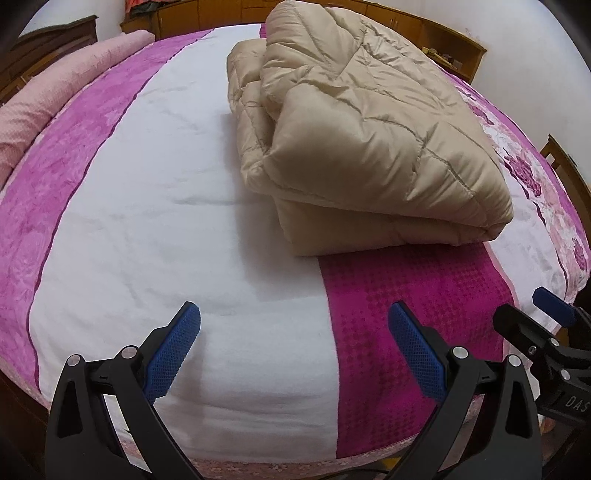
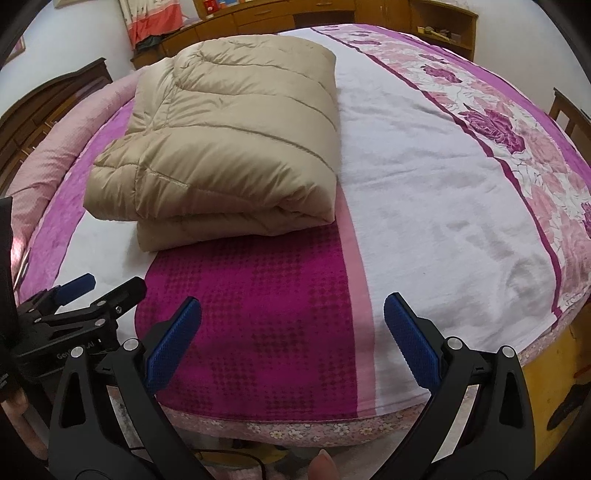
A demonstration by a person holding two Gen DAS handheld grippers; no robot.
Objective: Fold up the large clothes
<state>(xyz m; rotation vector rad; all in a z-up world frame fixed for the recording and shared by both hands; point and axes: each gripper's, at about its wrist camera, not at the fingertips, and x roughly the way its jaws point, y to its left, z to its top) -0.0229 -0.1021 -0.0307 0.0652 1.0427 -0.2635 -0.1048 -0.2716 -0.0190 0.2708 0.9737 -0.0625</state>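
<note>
A folded beige quilted coat (image 1: pixel 362 133) lies on the bed (image 1: pixel 184 221) beyond both released grippers, left gripper (image 1: pixel 293 347) and right gripper (image 2: pixel 291 341), wooden cabinets (image 2: pixel 280 18) behind.

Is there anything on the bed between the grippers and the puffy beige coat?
Nothing visible. Only bare bedspread lies between the open left gripper, the open right gripper and the folded beige coat.

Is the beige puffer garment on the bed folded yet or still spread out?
Folded. The beige puffer garment sits as a compact stacked bundle on the bed, layers showing at its near edge; both grippers are open and clear of it.
</note>
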